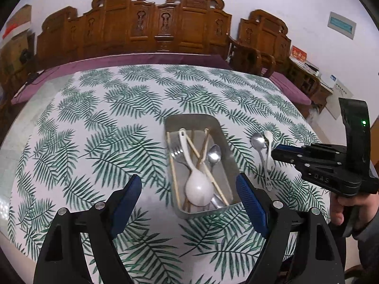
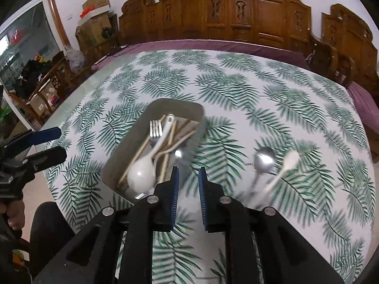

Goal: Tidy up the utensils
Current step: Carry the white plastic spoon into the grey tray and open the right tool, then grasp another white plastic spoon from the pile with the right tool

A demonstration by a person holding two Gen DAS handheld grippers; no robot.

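Leaf-print tabletop [image 2: 260,90]: right claw [image 2: 187,177] slightly open, empty; metal spoon [image 2: 263,159] lies ahead-right; straddle its handle. Left claw [image 1: 189,189] open.

Bare leaf-print tablecloth [image 1: 99,123] is lying open from nine to twelve o'clock of the metal tray [image 1: 227,146]. At its three o'clock, a steel spoon [image 1: 258,142] and small white spoon [image 1: 268,139] are blocking the narrow strip; carved wooden chairs [image 1: 146,26] are closing off the far edge.

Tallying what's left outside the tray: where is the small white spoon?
The white spoon lies on the tablecloth right of the tray, beside the metal spoon.
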